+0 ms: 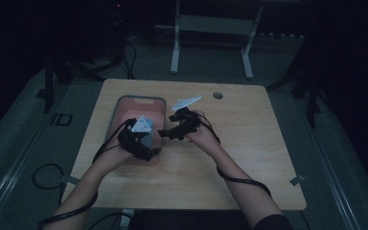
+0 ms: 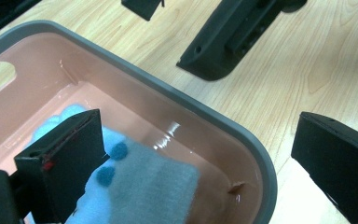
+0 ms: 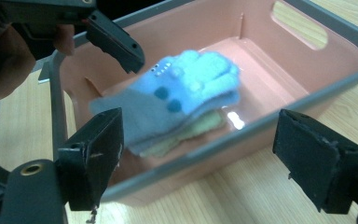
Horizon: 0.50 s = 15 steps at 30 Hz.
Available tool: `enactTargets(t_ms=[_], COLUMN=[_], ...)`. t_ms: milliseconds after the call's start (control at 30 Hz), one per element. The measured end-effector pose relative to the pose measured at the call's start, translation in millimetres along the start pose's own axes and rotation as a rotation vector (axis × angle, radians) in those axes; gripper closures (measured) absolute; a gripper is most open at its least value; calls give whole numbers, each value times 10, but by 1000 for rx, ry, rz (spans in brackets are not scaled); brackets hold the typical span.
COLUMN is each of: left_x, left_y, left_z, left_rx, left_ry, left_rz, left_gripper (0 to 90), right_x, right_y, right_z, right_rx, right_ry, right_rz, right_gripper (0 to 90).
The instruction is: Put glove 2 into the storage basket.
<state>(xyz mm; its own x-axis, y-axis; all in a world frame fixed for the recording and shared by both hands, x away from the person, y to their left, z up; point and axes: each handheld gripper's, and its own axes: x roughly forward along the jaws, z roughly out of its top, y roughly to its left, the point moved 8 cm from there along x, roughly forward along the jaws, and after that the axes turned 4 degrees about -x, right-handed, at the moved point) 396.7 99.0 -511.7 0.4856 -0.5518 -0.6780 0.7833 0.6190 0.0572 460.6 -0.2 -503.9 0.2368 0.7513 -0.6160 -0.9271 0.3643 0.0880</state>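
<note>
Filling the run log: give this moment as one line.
left tool: open, over bin | right tool: open, beside bin | blue-grey glove: in bin

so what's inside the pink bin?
In the pink bin lies a light blue and grey glove with dark blue dots, resting on a yellowish fabric piece. That lower piece is mostly covered, so what it is cannot be told. The rest of the floor looks bare.

Almost nothing readable is showing — only the pale letters "ID" are standing out on the dark floor (image 1: 28, 139) at the left of the table (image 1: 249, 143), beside its left edge. No label, brand or number is appearing on anything else — the remaining surfaces are looking plain or too dim to read.
</note>
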Motion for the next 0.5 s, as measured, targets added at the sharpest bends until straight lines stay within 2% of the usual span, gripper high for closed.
enactTargets(t_ms=[167, 333, 367, 500], left_x=[29, 87, 112, 168], left_y=[-115, -185, -230, -303], left_z=[29, 37, 51, 97], left_rx=[15, 35, 38, 41], left_ry=[-6, -2, -8, -22], left_rz=[-24, -27, -40, -49], left_gripper=[26, 26, 26, 26], right_x=[-84, -122, -141, -187], right_y=[-76, -111, -122, -149], right_z=[-145, -231, -277, -336], right_rx=[-1, 7, 6, 13], right_ry=[1, 6, 15, 13], right_rz=[-29, -32, -37, -39], right_gripper=[159, 159, 159, 159])
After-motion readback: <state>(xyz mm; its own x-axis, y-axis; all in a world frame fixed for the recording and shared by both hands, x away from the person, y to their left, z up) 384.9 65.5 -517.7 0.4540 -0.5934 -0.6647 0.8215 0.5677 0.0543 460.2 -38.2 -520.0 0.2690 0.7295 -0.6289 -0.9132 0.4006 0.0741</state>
